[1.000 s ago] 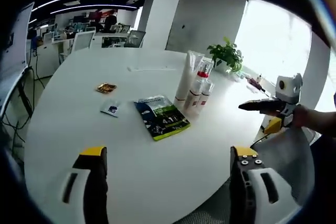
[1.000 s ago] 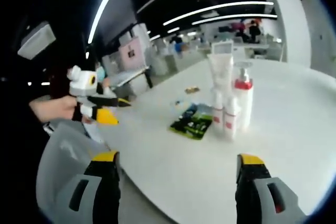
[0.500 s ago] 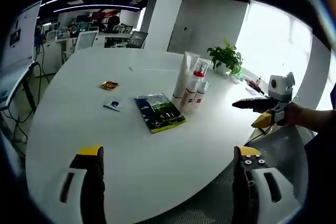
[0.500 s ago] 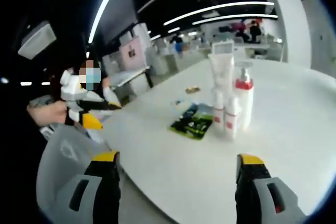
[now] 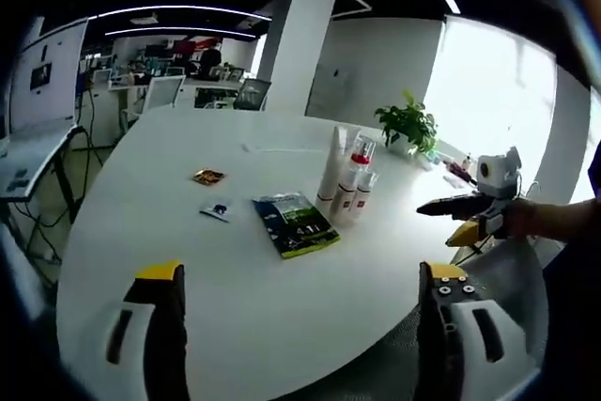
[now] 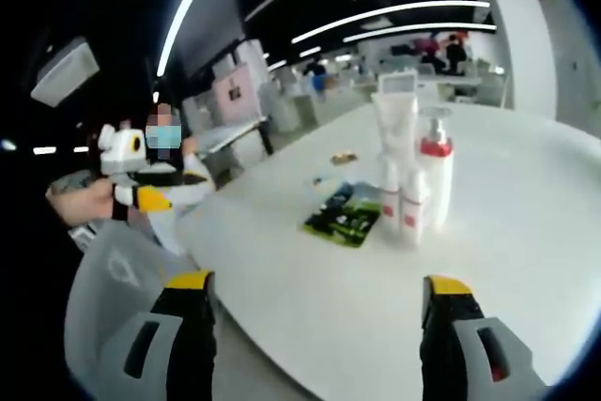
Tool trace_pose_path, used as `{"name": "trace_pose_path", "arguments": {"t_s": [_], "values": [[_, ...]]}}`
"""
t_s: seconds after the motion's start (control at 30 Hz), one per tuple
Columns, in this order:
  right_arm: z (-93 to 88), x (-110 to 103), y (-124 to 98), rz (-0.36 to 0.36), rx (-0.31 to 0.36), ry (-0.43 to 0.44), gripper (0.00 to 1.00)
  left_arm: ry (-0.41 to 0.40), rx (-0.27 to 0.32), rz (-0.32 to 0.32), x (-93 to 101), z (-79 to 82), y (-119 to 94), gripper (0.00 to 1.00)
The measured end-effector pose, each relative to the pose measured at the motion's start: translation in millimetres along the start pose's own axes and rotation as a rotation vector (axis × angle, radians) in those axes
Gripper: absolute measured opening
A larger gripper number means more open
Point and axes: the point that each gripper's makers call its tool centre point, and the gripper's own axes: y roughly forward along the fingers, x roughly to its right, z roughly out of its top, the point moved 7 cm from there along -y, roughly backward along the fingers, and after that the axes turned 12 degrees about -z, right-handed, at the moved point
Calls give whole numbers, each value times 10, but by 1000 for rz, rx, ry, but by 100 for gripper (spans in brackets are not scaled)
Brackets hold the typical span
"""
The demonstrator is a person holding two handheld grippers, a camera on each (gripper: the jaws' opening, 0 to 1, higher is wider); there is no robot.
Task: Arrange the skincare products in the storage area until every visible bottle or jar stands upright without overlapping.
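Jaws on both grippers are spread wide with nothing in them, held back off the edge of the round white worktop point(image 5: 235, 298), so it reads like nobody's reaching right now. Left gripper point(image 5: 296, 326) and right gripper point(image 6: 319, 335) both look at the same spot. Closest to them lies a flat dark-green packet point(image 5: 295, 224), then two small sachets point(image 5: 214, 192). Past that, the skincare bottles point(image 6: 410, 180) stand upright in a tight cluster, touching or nearly so, probably the arranged state already. Labels are too small to read. A potted plant point(image 5: 407, 126) sits farthest back.
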Motion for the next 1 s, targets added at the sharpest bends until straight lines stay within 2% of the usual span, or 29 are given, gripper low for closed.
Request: {"name": "trace_pose_path", "arguments": {"t_s": [0.03, 0.07, 0.1, 0.33, 0.87, 1.0], "values": [[-2, 0, 2, 0, -1, 0, 93, -21, 20, 9, -12, 19, -12, 97], [-5, 2, 2, -2, -3, -2, 93, -28, 64, 16, -20, 64, -27, 97], [-8, 3, 3, -4, -7, -3, 93, -19, 75, 22, -25, 74, -40, 97], [-32, -3, 11, -9, -26, -13, 93, -17, 55, 50, -52, 43, -34, 94], [-42, 6, 16, -18, -36, -6, 93, -28, 46, 36, -55, 33, -12, 96], [-55, 2, 21, -19, -45, -11, 92, -33, 23, 34, -58, 40, 20, 96]]}}
